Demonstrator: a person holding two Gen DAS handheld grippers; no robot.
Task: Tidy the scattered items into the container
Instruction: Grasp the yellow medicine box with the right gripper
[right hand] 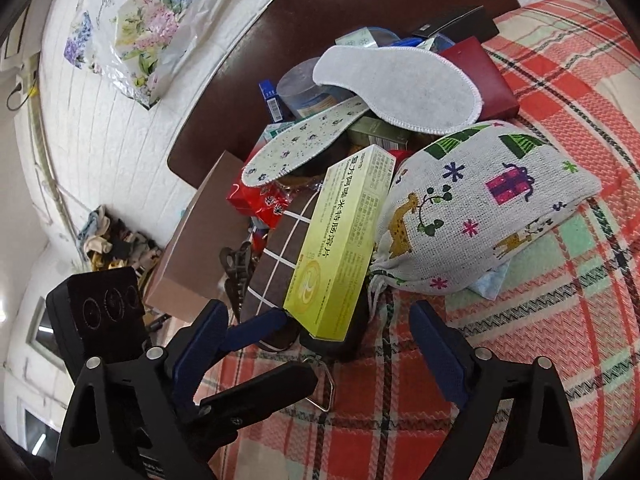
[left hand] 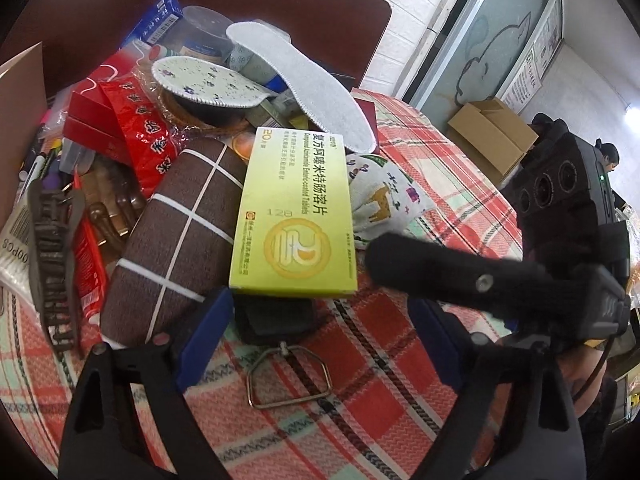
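Note:
A yellow-green medicine box [left hand: 294, 216] [right hand: 342, 240] leans on a brown checked pouch [left hand: 176, 240] [right hand: 280, 252] and a black item with a wire loop [left hand: 276, 316]. A printed cloth bag [right hand: 480, 208] [left hand: 384, 196] lies to its right. Two insoles, one white [left hand: 304, 80] [right hand: 400, 84] and one dotted [left hand: 208, 84] [right hand: 304, 140], top the pile. My left gripper [left hand: 320, 344] is open just before the box. My right gripper [right hand: 316, 348] is open near the box, and its finger [left hand: 440, 268] crosses the left wrist view.
A cardboard box [right hand: 200, 240] [left hand: 20, 120] stands at the left of the pile. A hair claw clip [left hand: 52, 256] [right hand: 236, 272], red packets [left hand: 132, 128], a dark red case [right hand: 484, 76] and small boxes lie around. A plaid cloth [left hand: 380, 380] [right hand: 540, 340] covers the surface.

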